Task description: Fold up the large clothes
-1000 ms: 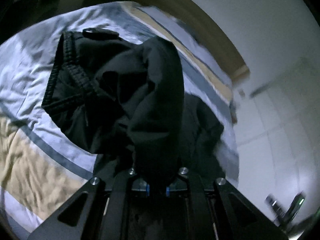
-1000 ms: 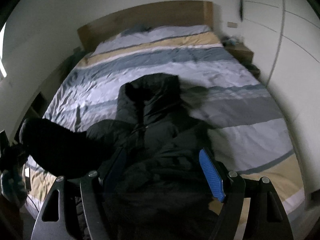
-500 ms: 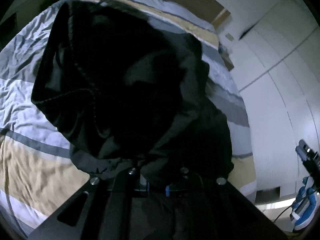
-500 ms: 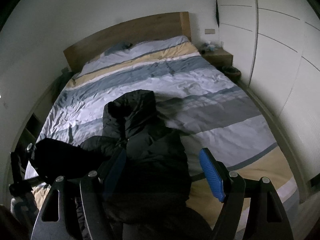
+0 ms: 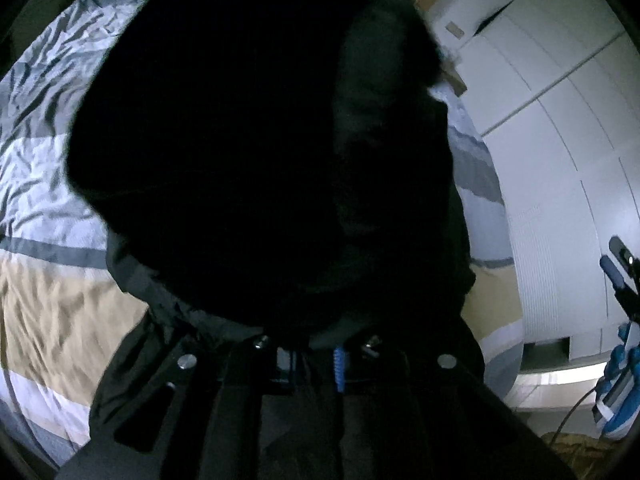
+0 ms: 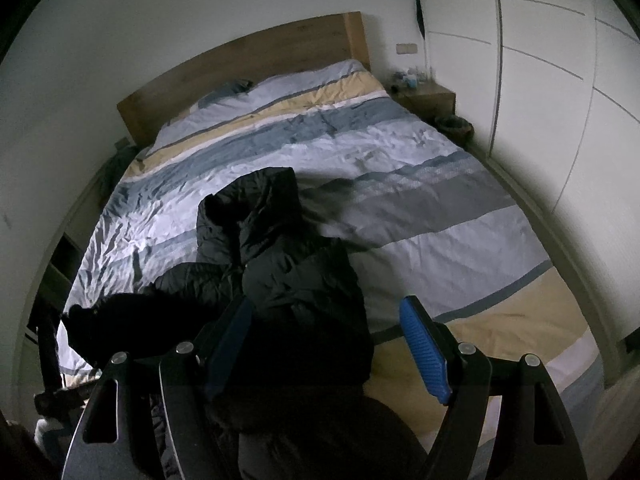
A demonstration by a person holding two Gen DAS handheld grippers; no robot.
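Two grippers work a black puffer jacket (image 6: 280, 280) lying on the striped duvet (image 6: 420, 220). Our left gripper (image 5: 316, 354), jaws just easing apart, still pinches a jacket fold. Our right gripper (image 6: 326, 344) hovers spread wide over the jacket, holding nothing.

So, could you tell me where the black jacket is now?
In the right wrist view, the black jacket lies on the striped duvet, left of centre.

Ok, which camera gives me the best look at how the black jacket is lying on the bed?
The right wrist view: the black jacket lies along the striped bed. The left wrist view shows only dark fabric filling the picture.
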